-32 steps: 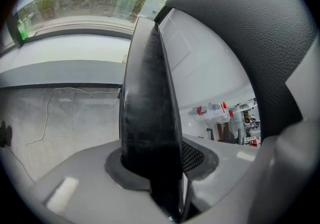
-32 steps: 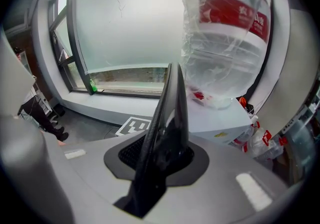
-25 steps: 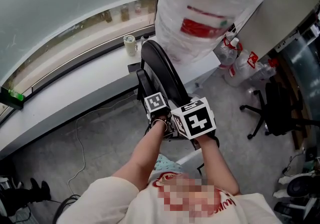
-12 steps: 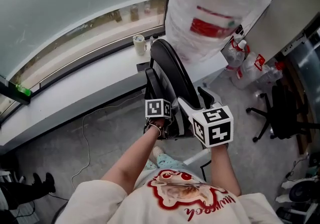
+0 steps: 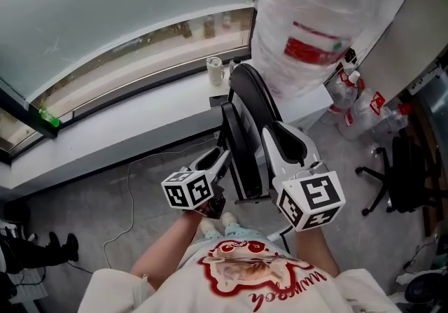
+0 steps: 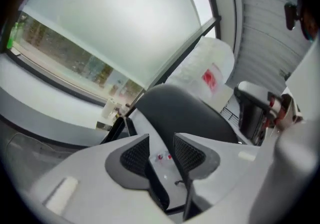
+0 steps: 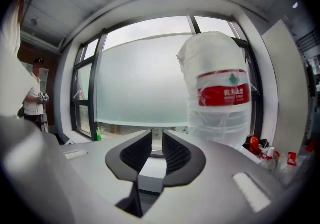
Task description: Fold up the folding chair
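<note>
While the black folding chair [image 5: 245,133] stands edge-on and looks already collapsed flat, seat against back, both grippers sit close to it without gripping. Task seems at or near its end, that's a judgement from how thin the chair profile is.

Left gripper [image 5: 222,157] is just left of the chair's frame, angled up toward it. In the left gripper view its claw [image 6: 161,140] stands narrowly parted and empty, only the chair's dark rounded back [image 6: 185,110] showing beyond the gap. Probably held there to steady or check the frame.

Right gripper [image 5: 276,138] is just right of the chair, above its upper edge. In the right gripper view its claw [image 7: 156,140] also stands at a narrow gap with nothing in it. It looks past the chair at the frosted window and the big clear plastic-wrapped bundle with a red label [image 7: 220,92].

Behind the chair runs a long white window ledge [image 5: 140,115] with a small pale cup [image 5: 214,70] on it. The chair appears to rest against that ledge, likely so it stays upright. The wrapped bundle [image 5: 315,31] is behind and right of the chair. A thin white cable [image 5: 129,185] lies on the grey floor left of the chair. A black office chair [image 5: 399,164] is well apart to the right.

Risk: with nothing clamped, the folded chair could slide or tip.
</note>
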